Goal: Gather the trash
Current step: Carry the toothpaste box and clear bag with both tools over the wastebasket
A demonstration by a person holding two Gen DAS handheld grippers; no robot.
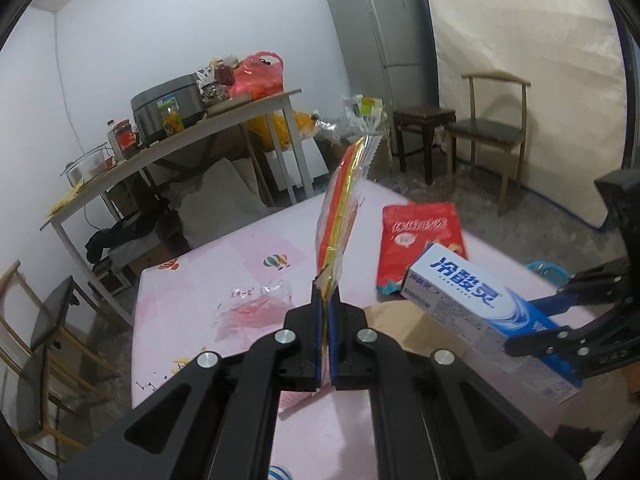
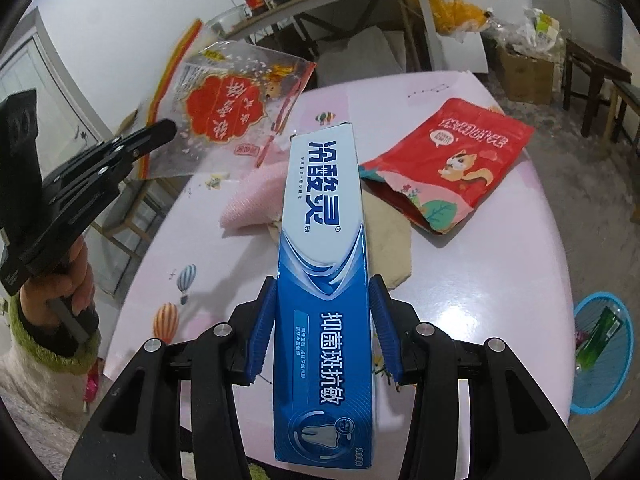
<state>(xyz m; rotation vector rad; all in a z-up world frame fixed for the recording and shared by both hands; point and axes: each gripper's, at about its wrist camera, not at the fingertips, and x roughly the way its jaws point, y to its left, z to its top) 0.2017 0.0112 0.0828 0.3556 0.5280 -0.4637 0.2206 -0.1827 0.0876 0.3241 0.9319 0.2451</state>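
Both loads lifted above the pink bench [image 2: 460, 288]. Left hand-held gripper [image 1: 328, 312] pressed together on a clear snack bag [image 1: 340, 216], edge-on. Right hand-held gripper [image 2: 322, 320] pinching a blue toothpaste box [image 2: 324, 264] across its width. Probably carrying to the blue basket [image 2: 600, 396] on the floor, near right. Best kept clamped until directly above the rim; red pouch [image 2: 452, 164] and clear wrapper [image 1: 252, 312] left on the bench.

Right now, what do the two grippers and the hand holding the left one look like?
Both grippers, left gripper and right gripper, have matte black linkage arms with silver rivets and blue ribbed pads. The bare left hand wears a fuzzy white sleeve with a green cuff.
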